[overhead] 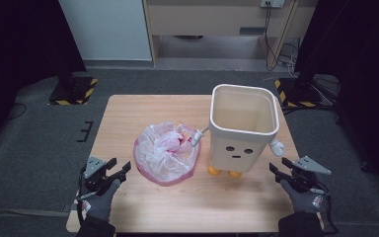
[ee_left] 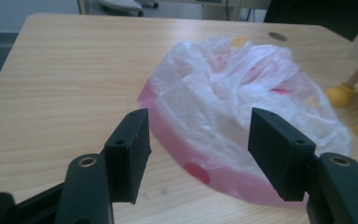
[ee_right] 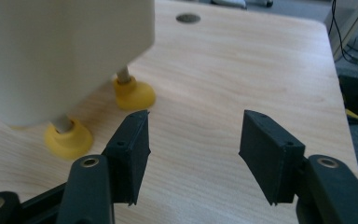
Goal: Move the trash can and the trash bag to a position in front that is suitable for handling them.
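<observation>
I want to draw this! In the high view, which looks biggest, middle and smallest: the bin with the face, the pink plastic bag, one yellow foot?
1. Bin with the face, clearly largest.
2. Pink plastic bag, lower and a bit smaller.
3. Yellow foot, tiny.

bin cropped top/left, bag contents unclear

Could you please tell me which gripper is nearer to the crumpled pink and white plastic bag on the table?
Left. The left gripper sits open just beside the crumpled pink and white plastic bag; the right gripper is open beyond the cream bin.
</observation>
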